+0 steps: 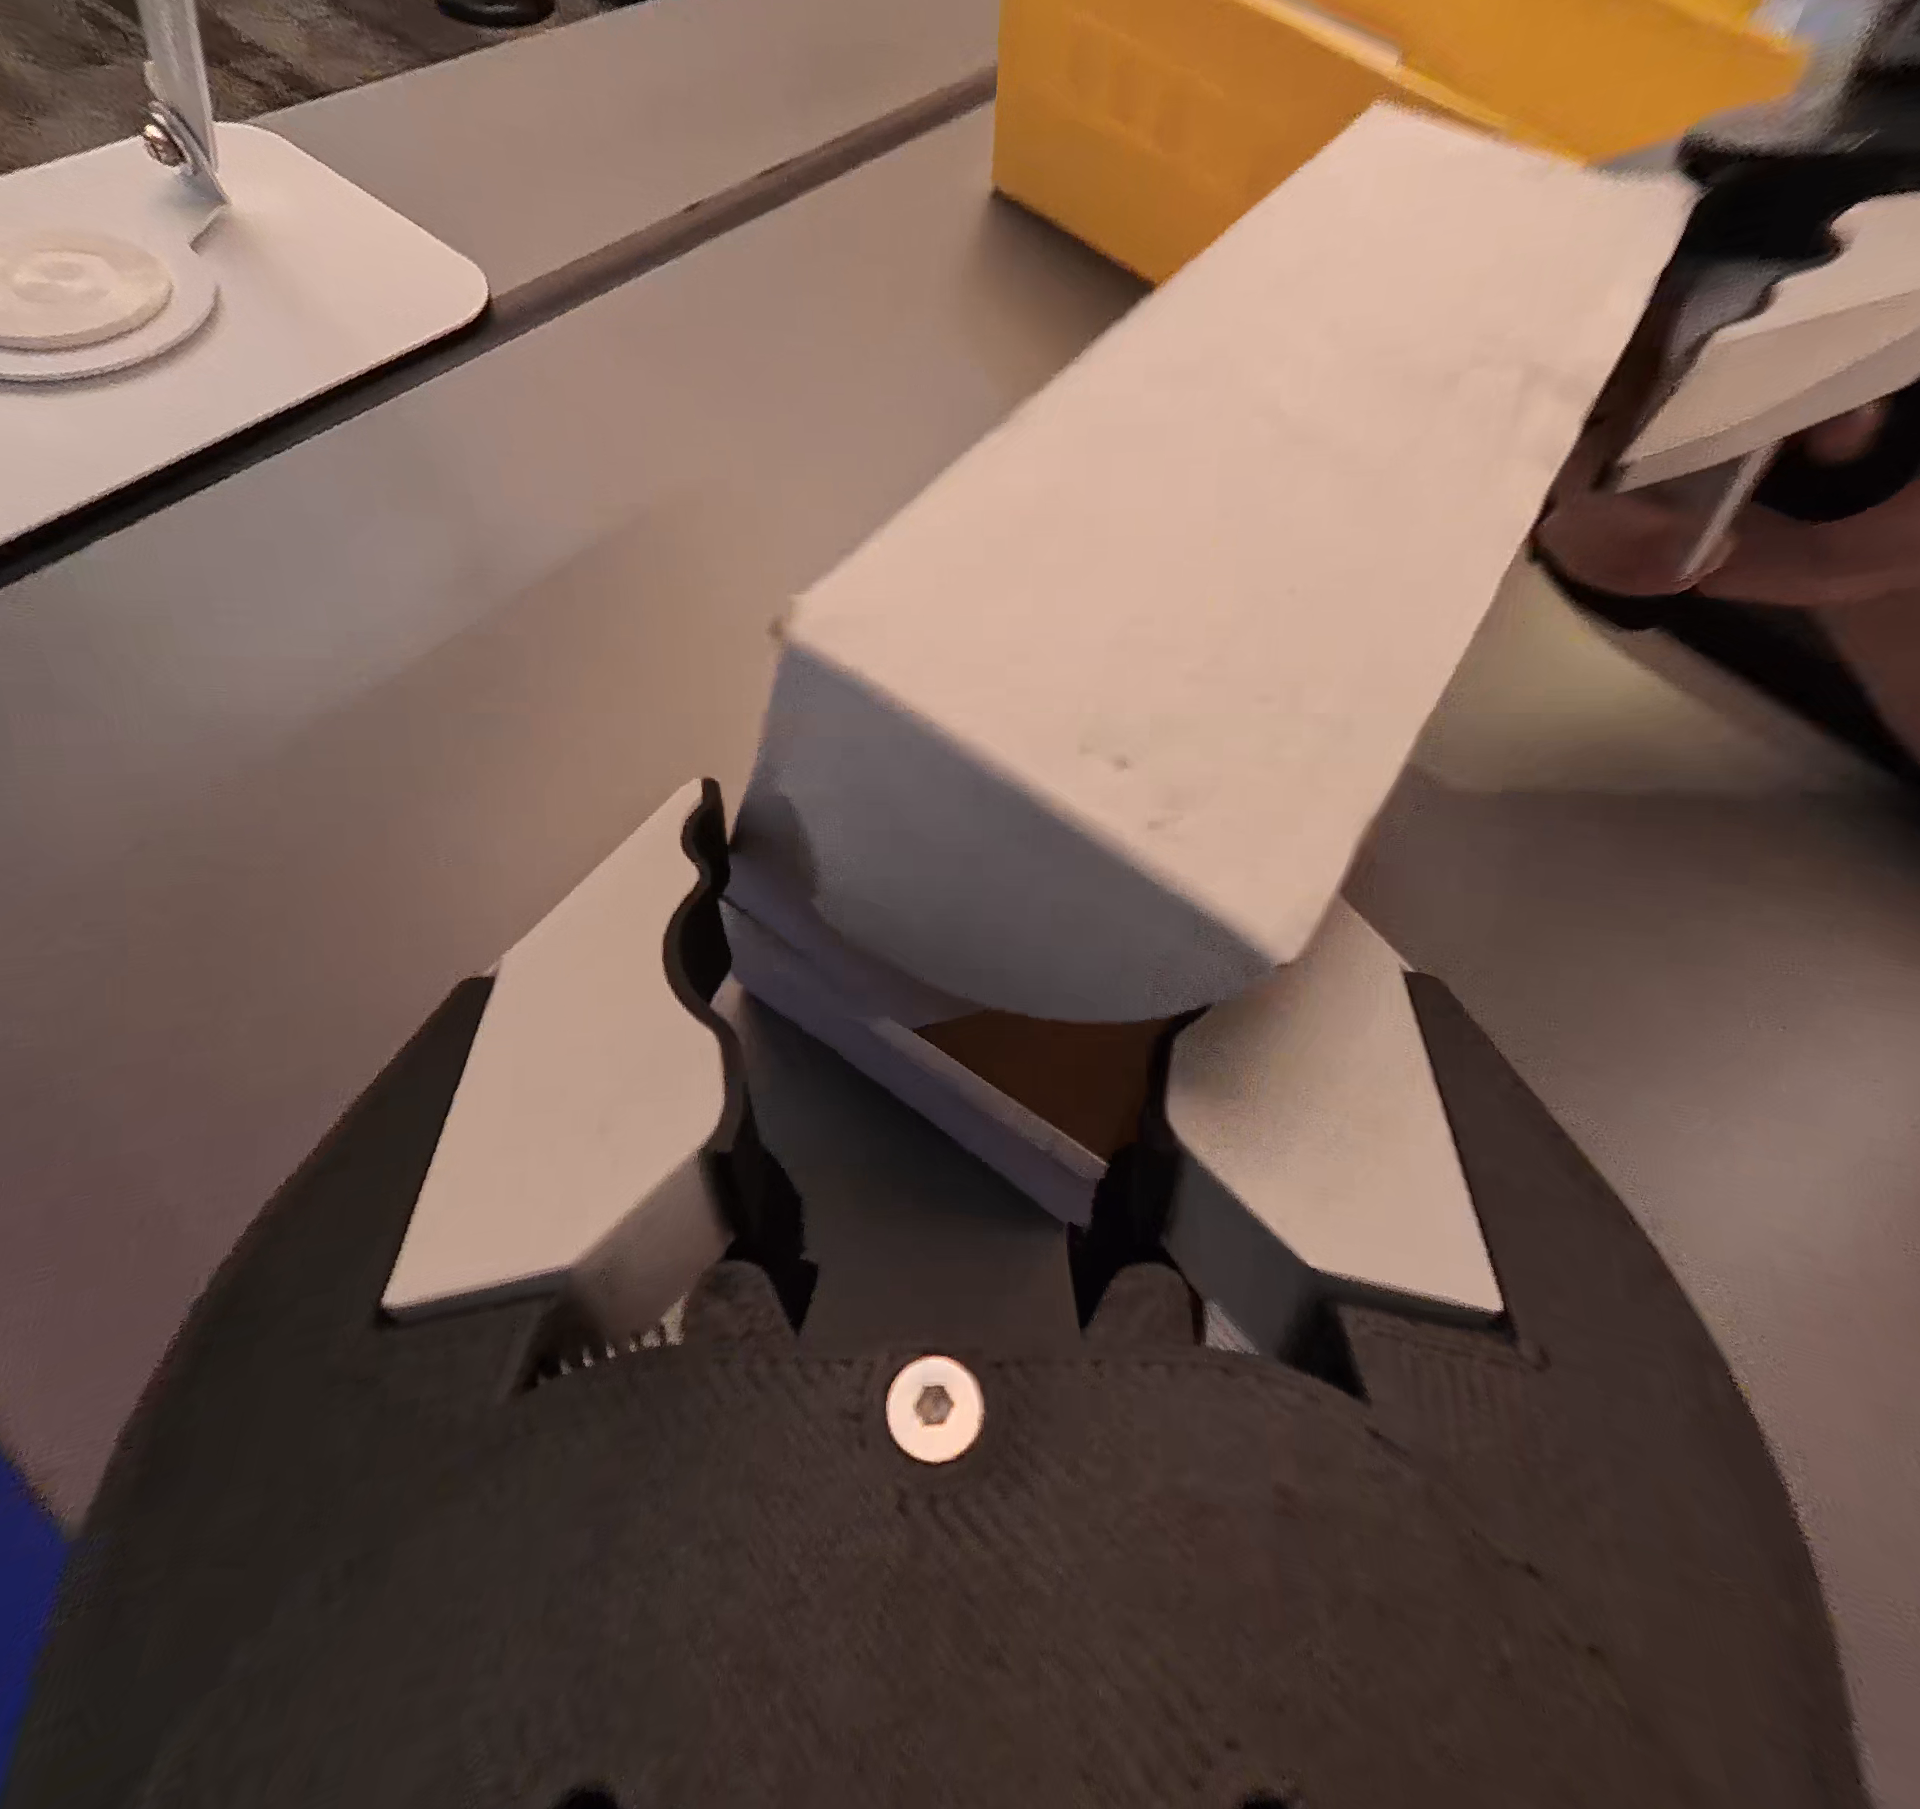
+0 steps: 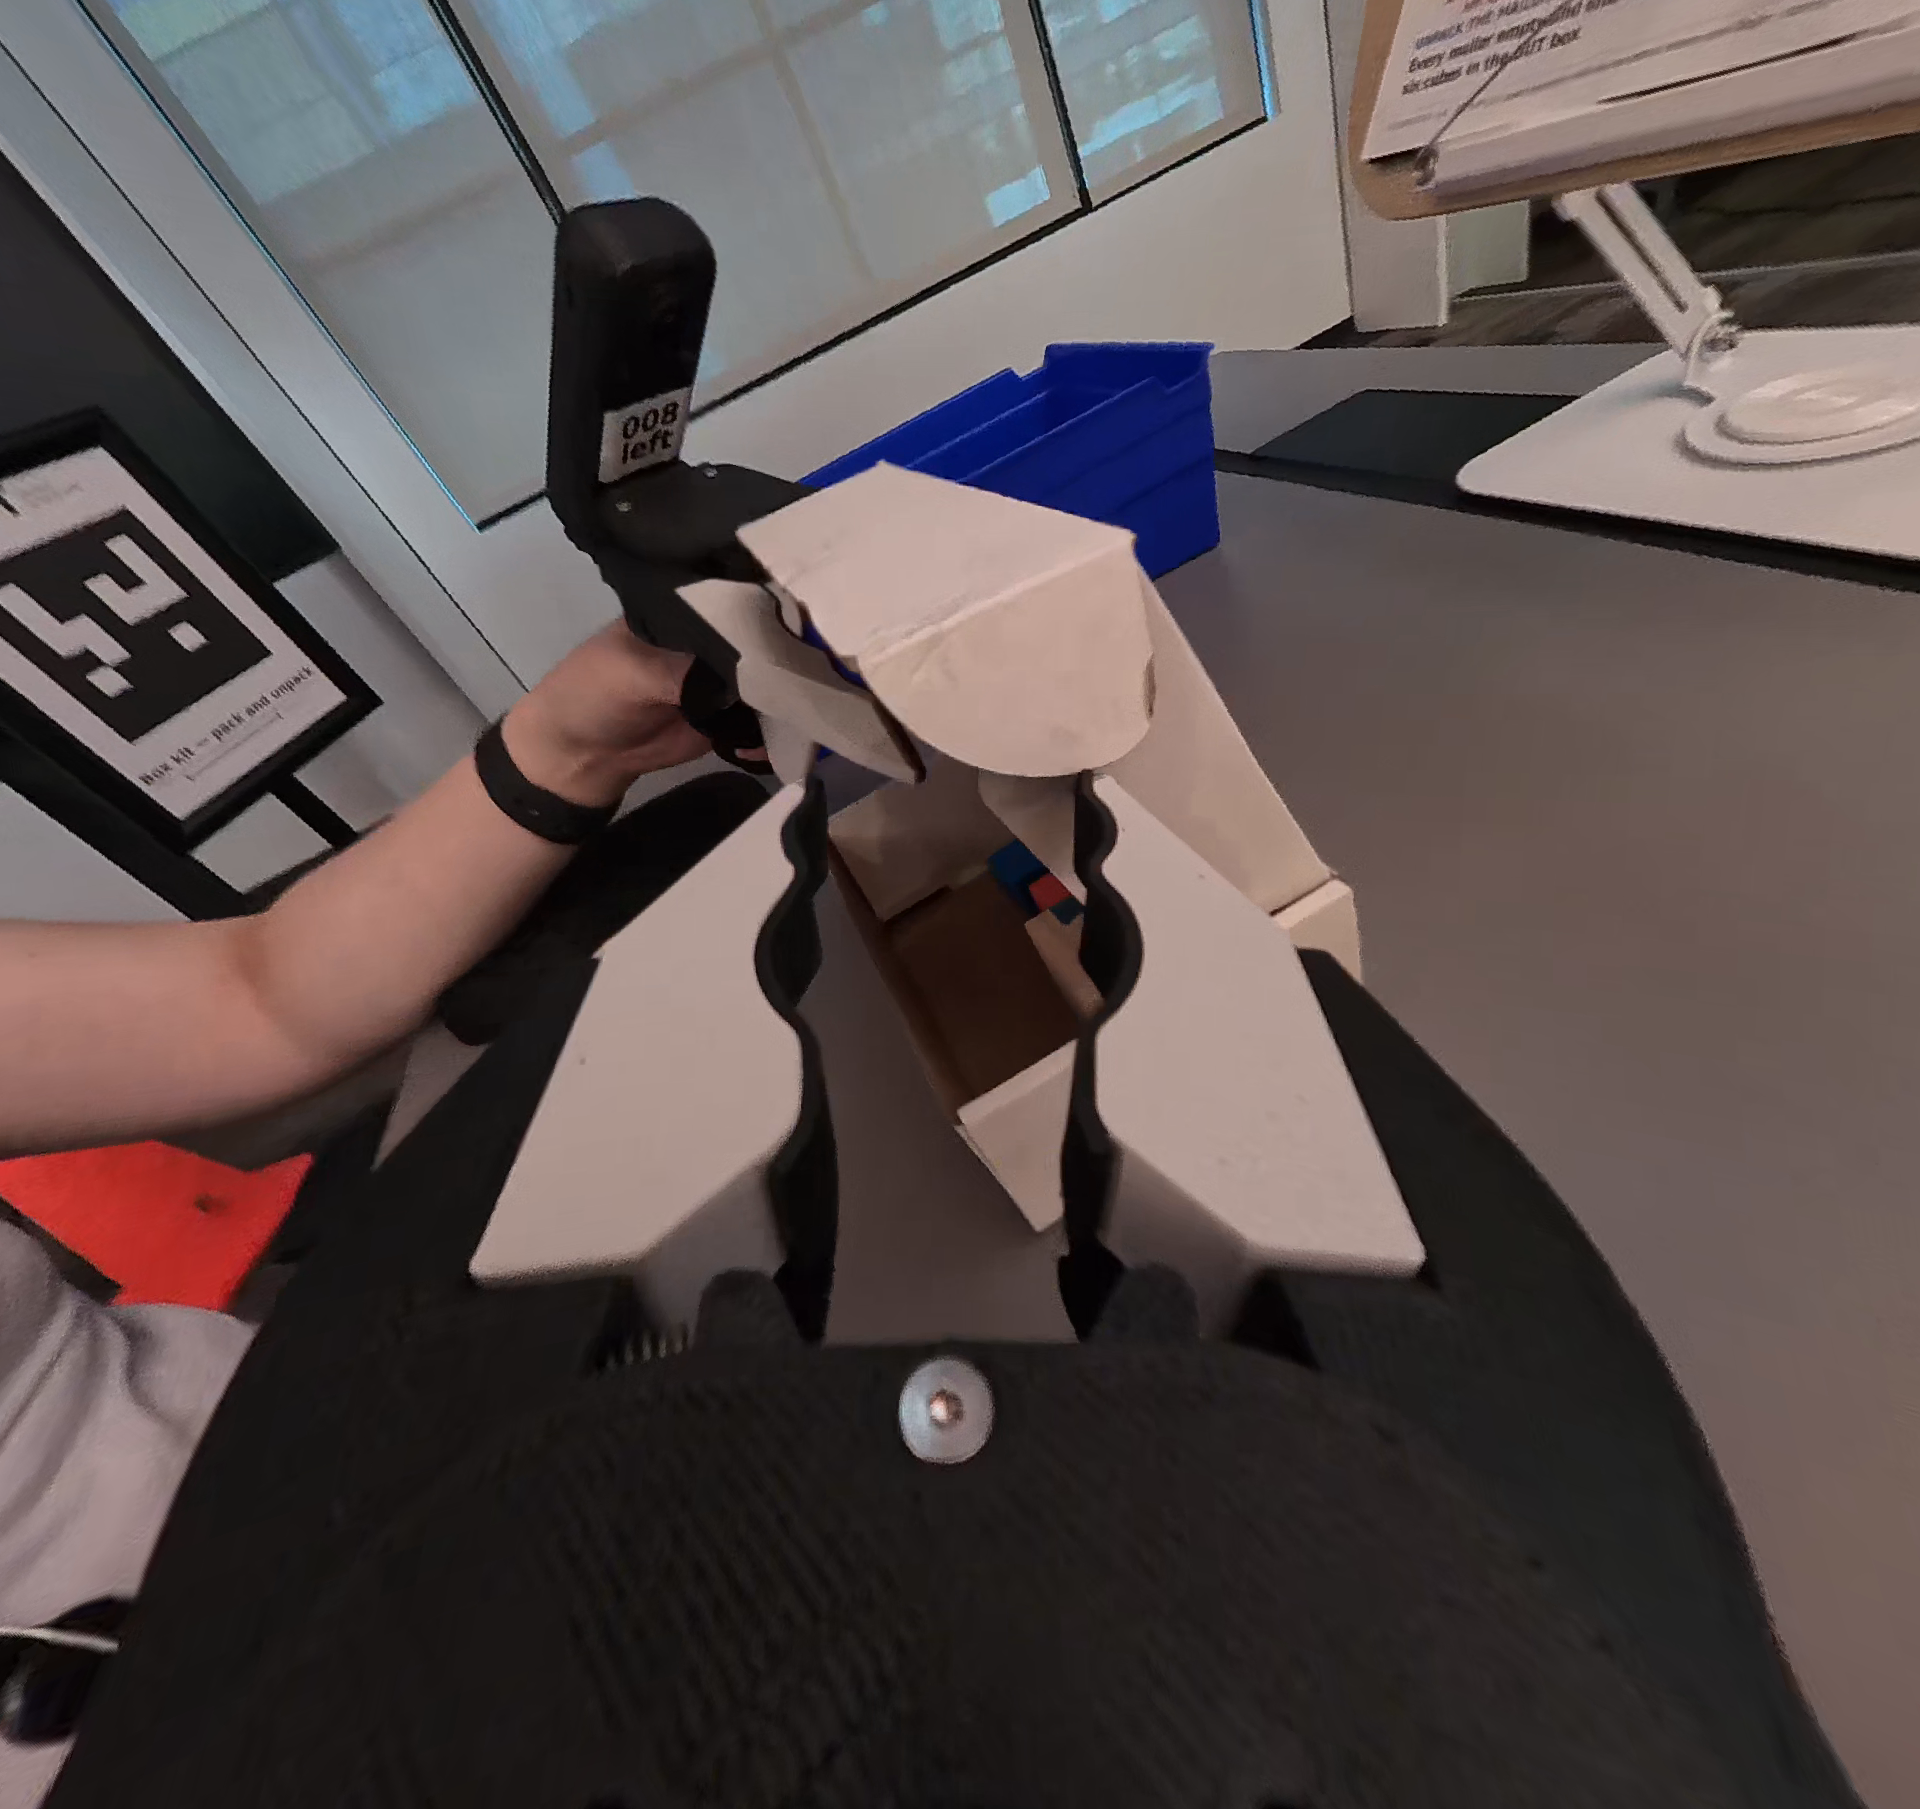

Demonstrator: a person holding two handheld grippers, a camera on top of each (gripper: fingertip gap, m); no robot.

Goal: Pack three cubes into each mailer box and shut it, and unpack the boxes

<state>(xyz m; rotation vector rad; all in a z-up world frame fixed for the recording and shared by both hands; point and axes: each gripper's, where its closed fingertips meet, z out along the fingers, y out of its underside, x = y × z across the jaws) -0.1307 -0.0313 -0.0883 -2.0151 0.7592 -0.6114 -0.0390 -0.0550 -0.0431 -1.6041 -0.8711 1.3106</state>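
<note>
A white mailer box (image 1: 1195, 512) hangs tilted above the grey table (image 1: 312, 772), held at both ends. My left gripper (image 1: 945, 928) is shut on its near end, where a rounded lid flap and the brown inside show. My right gripper (image 1: 1714, 357) is at the far, raised end. In the right wrist view my right gripper (image 2: 945, 803) closes on the box (image 2: 1236, 751) at its near end. The lid flap (image 2: 966, 616) is lifted. Small blue, red and wood-coloured cubes (image 2: 1039, 892) lie inside at the far end. A hand holds the left gripper (image 2: 665, 523) behind the flap.
A yellow bin (image 1: 1195, 45) stands on the table behind the box. A blue bin (image 2: 1101, 450) stands past the box in the right wrist view. A white stand base (image 1: 156, 305) sits on a mat at the table's far side. A framed sign (image 2: 114, 627) stands off the table.
</note>
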